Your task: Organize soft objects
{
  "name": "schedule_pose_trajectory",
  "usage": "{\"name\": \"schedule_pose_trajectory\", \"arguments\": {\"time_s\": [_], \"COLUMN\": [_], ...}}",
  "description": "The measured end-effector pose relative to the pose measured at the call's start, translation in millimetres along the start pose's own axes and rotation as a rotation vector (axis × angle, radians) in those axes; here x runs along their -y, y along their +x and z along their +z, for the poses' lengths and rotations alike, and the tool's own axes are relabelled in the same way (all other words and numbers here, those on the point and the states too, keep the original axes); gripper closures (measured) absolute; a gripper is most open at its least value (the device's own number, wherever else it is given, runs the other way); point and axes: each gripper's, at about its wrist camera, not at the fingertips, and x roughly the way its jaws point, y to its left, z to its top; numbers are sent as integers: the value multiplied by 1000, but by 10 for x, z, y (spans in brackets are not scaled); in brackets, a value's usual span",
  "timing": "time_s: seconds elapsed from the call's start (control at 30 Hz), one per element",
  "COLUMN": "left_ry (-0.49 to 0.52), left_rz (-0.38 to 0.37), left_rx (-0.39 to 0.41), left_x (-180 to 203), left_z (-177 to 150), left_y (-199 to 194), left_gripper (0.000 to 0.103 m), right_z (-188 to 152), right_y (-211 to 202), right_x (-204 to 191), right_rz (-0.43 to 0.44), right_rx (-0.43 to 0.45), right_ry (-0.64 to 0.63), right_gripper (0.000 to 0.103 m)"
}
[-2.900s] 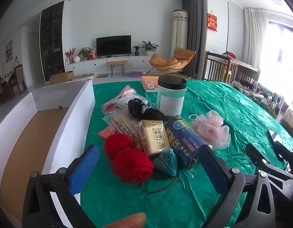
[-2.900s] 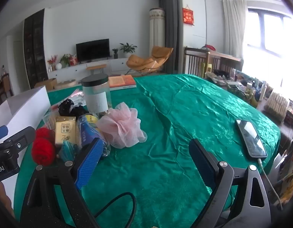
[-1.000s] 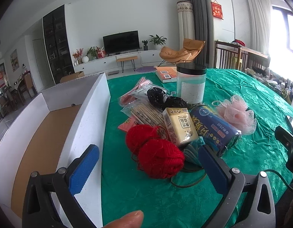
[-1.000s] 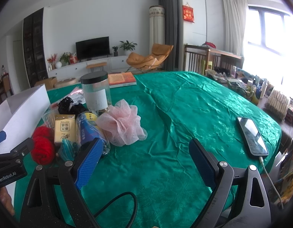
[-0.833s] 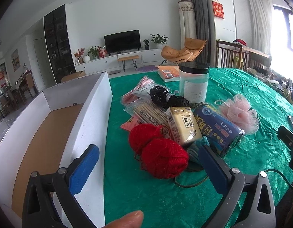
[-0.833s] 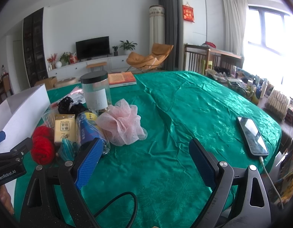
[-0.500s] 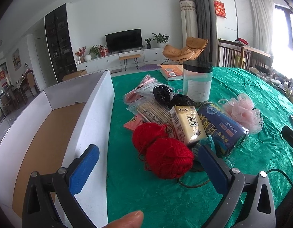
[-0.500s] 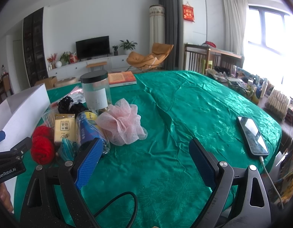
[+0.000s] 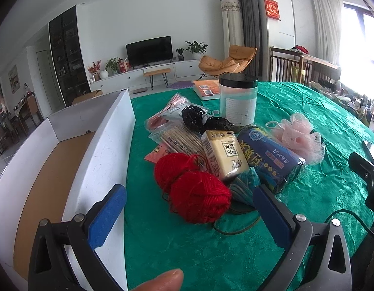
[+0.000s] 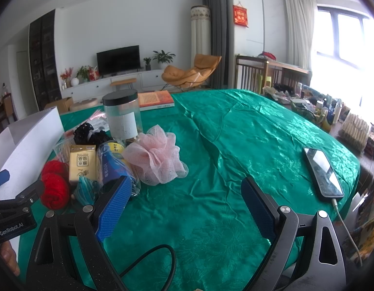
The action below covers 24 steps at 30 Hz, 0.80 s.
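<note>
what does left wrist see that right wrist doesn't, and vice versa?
Left wrist only: the brown floor inside the white box and the toothpick packet. Right wrist only: the phone on its cable at the table's right edge, and the open left tool from the side. Both: red yarn balls, tissue pack, blue package, pink bath pouf, black-lidded jar, green tablecloth.

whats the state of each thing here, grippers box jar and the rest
left gripper: open, empty
right gripper: open, empty
white box: open, nothing visible inside
jar: upright, black lid on
red yarn balls: wound, on the cloth
pink bath pouf: on the cloth
phone: screen up, cable plugged in
</note>
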Motion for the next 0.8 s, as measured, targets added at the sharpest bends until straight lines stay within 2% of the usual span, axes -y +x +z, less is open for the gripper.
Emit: {"name": "schedule_pose_trajectory", "arguments": {"time_s": [0.4, 0.8], "left_ry": [48, 14], "left_rz": [-75, -94], "left_rx": [-80, -249], "left_x": [217, 228], "left_z": [-147, -369], "left_y": [71, 375], "left_gripper": [0, 0], "right_z": [14, -62], "right_y": [6, 53], "right_x": [24, 36], "right_rz": [1, 3], "right_rx": [-4, -10], "right_ry": [2, 8], "right_gripper": [10, 10]}}
